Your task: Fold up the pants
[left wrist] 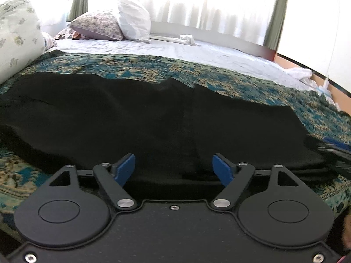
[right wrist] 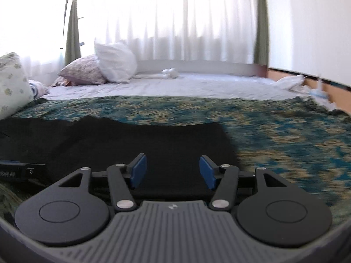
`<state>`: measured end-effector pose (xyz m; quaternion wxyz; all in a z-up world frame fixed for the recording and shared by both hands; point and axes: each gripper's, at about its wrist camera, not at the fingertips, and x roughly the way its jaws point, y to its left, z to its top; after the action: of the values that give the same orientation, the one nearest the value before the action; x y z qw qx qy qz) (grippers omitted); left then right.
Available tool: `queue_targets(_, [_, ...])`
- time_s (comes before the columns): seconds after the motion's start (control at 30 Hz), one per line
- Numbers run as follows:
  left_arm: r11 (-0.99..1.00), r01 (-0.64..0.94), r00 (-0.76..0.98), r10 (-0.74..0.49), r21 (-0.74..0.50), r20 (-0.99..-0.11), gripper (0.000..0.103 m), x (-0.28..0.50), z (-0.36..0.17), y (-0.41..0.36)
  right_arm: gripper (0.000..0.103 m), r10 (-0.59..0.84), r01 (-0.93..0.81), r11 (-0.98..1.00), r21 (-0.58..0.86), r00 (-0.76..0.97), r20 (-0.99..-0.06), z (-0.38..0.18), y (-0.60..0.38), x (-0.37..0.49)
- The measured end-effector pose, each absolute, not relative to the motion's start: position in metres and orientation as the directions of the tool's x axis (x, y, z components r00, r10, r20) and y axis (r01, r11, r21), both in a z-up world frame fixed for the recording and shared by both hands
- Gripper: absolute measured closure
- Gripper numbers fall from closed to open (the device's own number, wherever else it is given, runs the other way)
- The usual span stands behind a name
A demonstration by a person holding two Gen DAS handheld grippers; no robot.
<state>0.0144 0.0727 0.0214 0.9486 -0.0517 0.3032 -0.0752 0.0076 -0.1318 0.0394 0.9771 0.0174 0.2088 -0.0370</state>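
While both grippers sit low at the near edge of the bed, the scene reads as follows.

Pants: black pants (left wrist: pixel 153 114) lie spread on a teal-and-beige patterned blanket (left wrist: pixel 136 65), long axis running left to right across both views.
Pants ends: one end stops at a straight edge to the right of centre in the right wrist view (right wrist: pixel 122 144); the other runs out of frame on the left. Waist and hem cannot be told apart.
Left gripper: left gripper (left wrist: pixel 174 167), blue pads spread wide apart, holding nothing, just over the near edge of the cloth.
Right gripper: right gripper (right wrist: pixel 173 171), likewise spread and holding nothing, over the pants near their right end.
Beyond: pale sheet (right wrist: pixel 175 85), white pillow (right wrist: pixel 115 64), flowered pillow (left wrist: pixel 97 25), sheer curtains (right wrist: pixel 175 22).
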Motion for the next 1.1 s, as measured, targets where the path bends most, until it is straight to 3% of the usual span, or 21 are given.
queue_targets(0.2, [0.989,0.048,0.817,-0.119,-0.139,-0.565,0.021,0.014,0.027,0.104,0.033,0.015,-0.011,1.000,0.013,0.895,-0.446,0.027,-0.074,0.053])
queue_targets(0.37, [0.990,-0.006,0.826,-0.073,-0.138,-0.559,0.018,0.014,0.026,0.123,0.034,0.047,-0.111,0.990,-0.091,0.853,-0.520,0.005,-0.028,0.067])
queue_targets(0.5, [0.987,-0.040,0.821,-0.057,-0.158,-0.568,0.018,0.020,0.022,0.130,0.035,0.001,-0.144,0.953,-0.268,0.883,-0.469,0.002,-0.001,0.054])
queue_targets(0.67, [0.987,-0.076,0.837,-0.013,-0.140,-0.547,0.014,0.025,0.025,0.136,0.028,0.056,-0.171,0.960,-0.220,0.890,-0.452,0.011,-0.014,0.038])
queue_targets(0.9, [0.973,-0.119,0.827,-0.014,-0.199,-0.562,0.013,0.033,0.022,0.152,0.024,-0.172,0.103,0.974,-0.202,0.916,-0.363,0.031,-0.089,0.015])
queue_targets(1.1, [0.985,-0.108,0.826,0.011,-0.138,-0.563,0.013,0.033,0.018,0.143,0.022,-0.391,0.380,0.919,-0.108,0.832,-0.394,0.036,-0.181,0.001])
